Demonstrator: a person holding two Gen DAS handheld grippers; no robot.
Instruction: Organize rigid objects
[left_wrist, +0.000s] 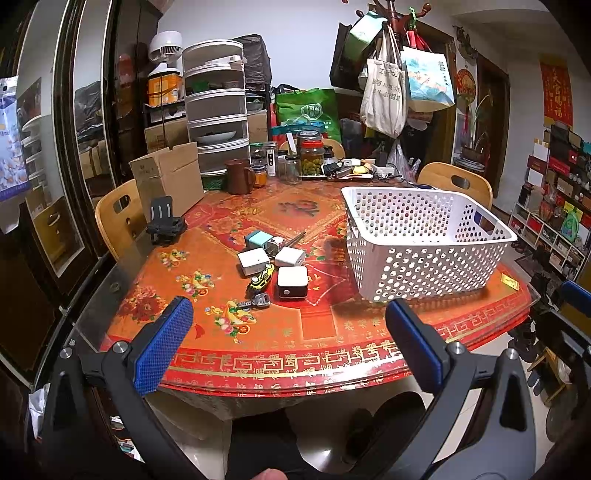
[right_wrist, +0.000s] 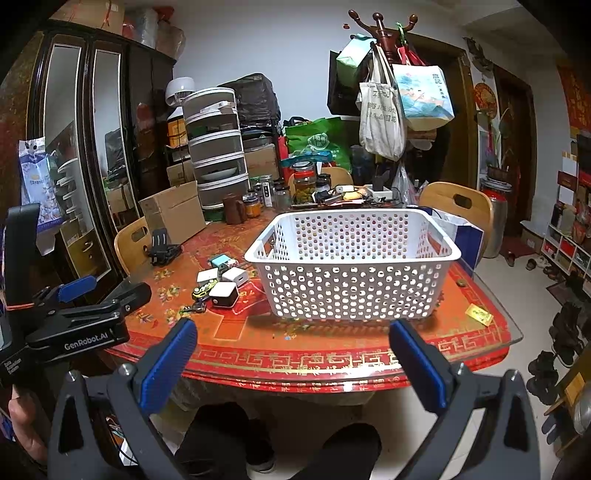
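We find both grippers — left gripper (left_wrist: 288, 328), right gripper (right_wrist: 293, 343) — wide open, holding nothing; basket (left_wrist: 424, 240) at two o'clock of the chargers (left_wrist: 291, 281).

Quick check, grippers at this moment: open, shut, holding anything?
Left gripper: open, empty, short of the small items on the table.
Right gripper: open, empty, facing the white basket.

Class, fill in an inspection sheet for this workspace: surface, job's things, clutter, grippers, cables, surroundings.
Surface: red patterned tablecloth under a glass sheet.
Job's things: white perforated basket, empty; small white boxes, toy car and keys clustered to its left.
Clutter: jars, brown mug, cardboard box at the far edge.
Grippers: left hand-held gripper and right hand-held gripper open, holding nothing.
Cables: a tangle by the jars, unclear.
Surroundings: wooden chairs, coat rack with bags.
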